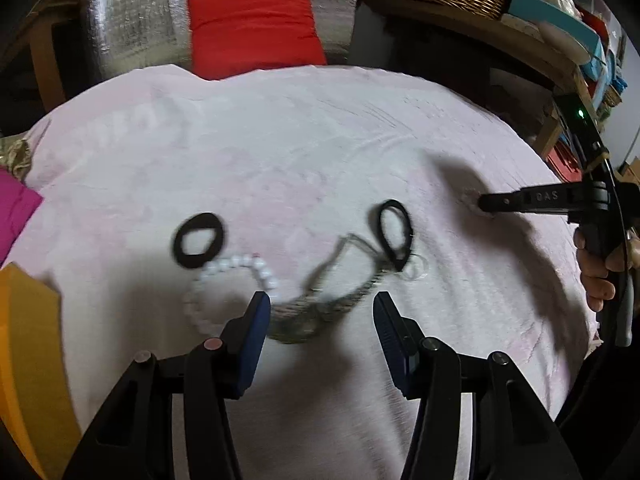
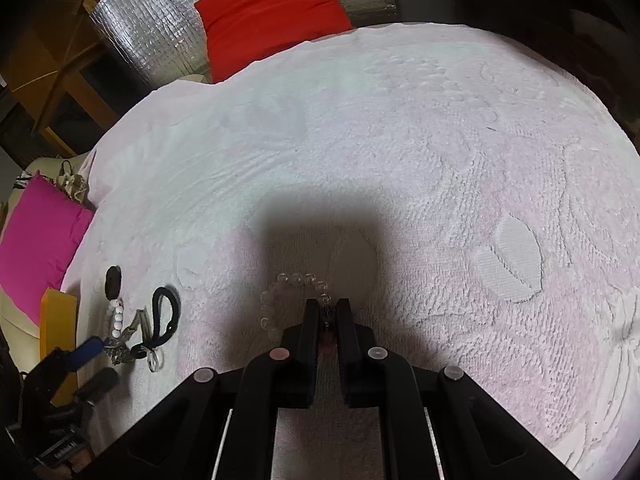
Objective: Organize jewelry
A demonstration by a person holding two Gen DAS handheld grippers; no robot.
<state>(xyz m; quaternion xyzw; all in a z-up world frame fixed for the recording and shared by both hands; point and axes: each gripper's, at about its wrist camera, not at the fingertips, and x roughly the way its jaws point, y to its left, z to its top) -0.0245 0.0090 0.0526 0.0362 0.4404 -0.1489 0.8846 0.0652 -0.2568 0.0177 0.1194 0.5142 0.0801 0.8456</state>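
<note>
With the clear bead bracelet (image 2: 294, 300) pinched in the right gripper (image 2: 327, 312) on the towel (image 2: 440, 140), the grey chain (image 1: 320, 308), lying just ahead of the unclenched, empty left gripper (image 1: 322, 304), is best straddled squarely before being clamped.

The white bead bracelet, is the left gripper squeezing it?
No. The left gripper is open, and the white bead bracelet lies on the towel beside its left finger, not pinched.
</note>
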